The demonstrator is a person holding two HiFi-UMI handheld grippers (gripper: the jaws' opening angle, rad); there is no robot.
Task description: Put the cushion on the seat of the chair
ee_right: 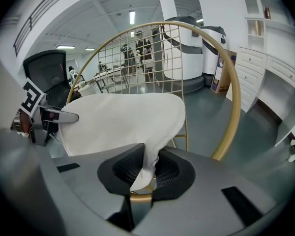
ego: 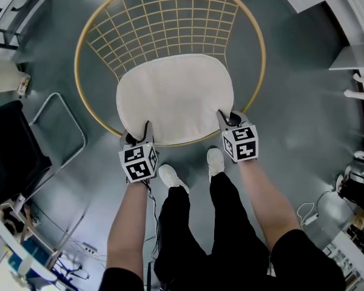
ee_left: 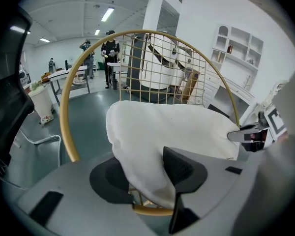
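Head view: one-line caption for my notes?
White cushion, left gripper and right gripper at its near corners, over a gold wire chair.

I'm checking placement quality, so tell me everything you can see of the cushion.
The cushion is a cream, soft-looking fabric pad, a rounded oblong, plain and unmarked. It lies spread flat over the seat of the gold wire chair, its near edge at the front rim. The right gripper pinches its near right corner thin. The near left corner sits loosely between the left gripper's wider jaws. Whether it fully rests on the seat cannot be told.
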